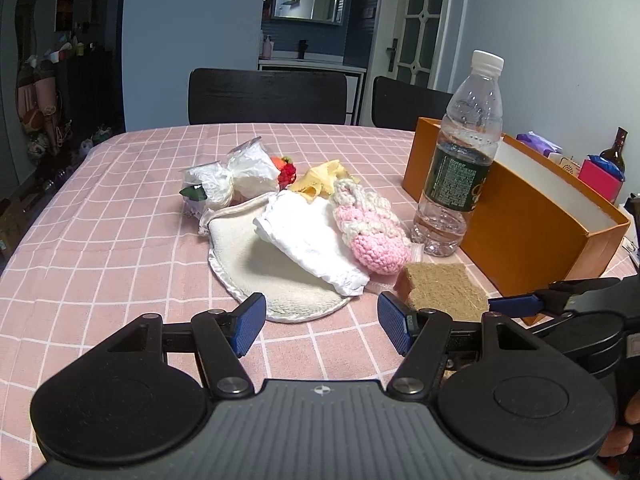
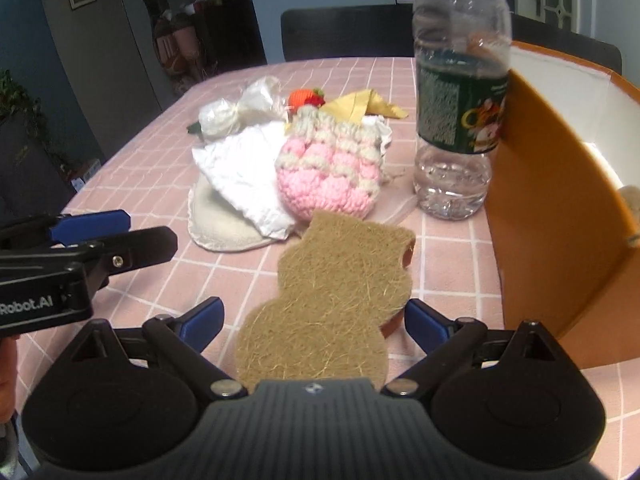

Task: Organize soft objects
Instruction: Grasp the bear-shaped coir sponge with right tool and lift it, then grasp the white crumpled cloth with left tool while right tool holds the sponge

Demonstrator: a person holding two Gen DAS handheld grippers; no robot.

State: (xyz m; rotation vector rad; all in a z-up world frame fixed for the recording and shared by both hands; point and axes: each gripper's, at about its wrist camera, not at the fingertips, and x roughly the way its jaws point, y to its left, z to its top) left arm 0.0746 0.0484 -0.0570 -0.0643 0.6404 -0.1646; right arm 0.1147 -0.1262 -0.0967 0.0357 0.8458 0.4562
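The right gripper (image 2: 314, 322) straddles the sponge (image 2: 332, 292) on the bench (image 2: 132, 152), fingers wide, not yet closed. Next, likely squeeze, lift, and carry it into the box (image 2: 560, 216). The left gripper (image 1: 322, 322) hovers wide, empty.

One water bottle (image 1: 460, 152), one orange box (image 1: 520, 232), two chairs (image 1: 267, 96). One sponge (image 2: 332, 292), one knitted pouch (image 2: 332, 168), one white cloth (image 1: 312, 244), one round pad (image 1: 248, 268).
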